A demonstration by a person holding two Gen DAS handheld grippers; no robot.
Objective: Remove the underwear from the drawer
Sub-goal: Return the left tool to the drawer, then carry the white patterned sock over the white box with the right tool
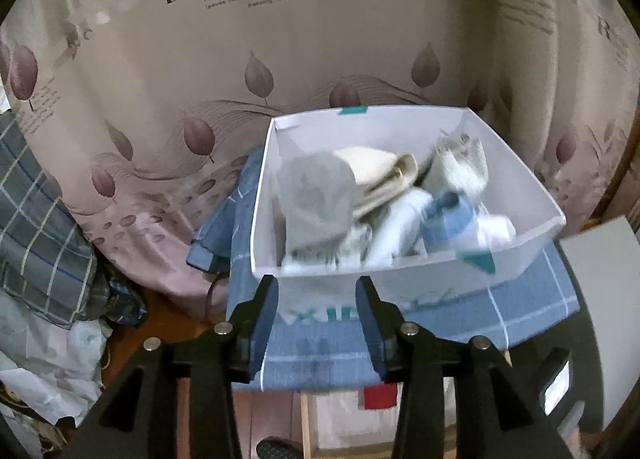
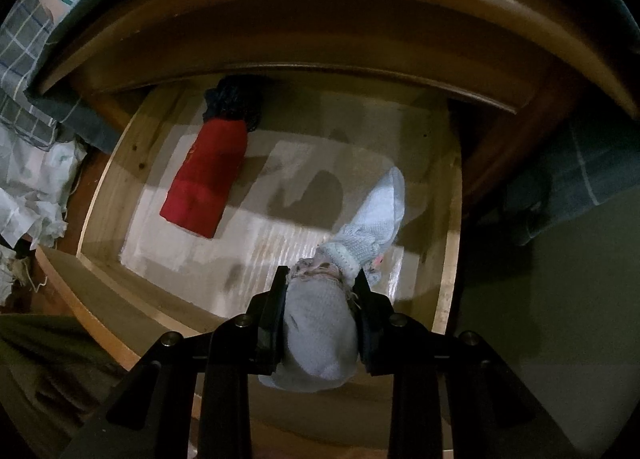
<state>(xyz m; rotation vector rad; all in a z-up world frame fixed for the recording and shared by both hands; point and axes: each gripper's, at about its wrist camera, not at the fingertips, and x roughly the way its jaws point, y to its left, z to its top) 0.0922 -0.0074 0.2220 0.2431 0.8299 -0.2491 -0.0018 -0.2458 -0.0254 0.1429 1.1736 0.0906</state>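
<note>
Left wrist view, left to right: plaid bedding [image 1: 38,215] at far left; leaf-printed curtain [image 1: 280,59] across the back; left tongs [image 1: 317,301] low centre, fingers apart, holding nothing, just short of the near wall of a white box [image 1: 400,279]. Box seated on a blue checked cloth [image 1: 500,311], filled with rolled garments: grey roll [image 1: 316,199] at left, cream roll [image 1: 380,175] behind, blue-and-white roll [image 1: 452,219] at right.

Right wrist view, left to right: crumpled pale paper [image 2: 28,187] outside the open wooden drawer [image 2: 96,195]; red garment [image 2: 208,179] lying flat on the drawer's left side, dark garment [image 2: 232,103] touching its far end at the back wall. Right tongs [image 2: 320,299] low centre, clamped on pale blue knit underwear [image 2: 320,331], one end bulging back between the fingers, the other end trailing forward and rightward over the drawer floor; contact with the floor not determinable.
</note>
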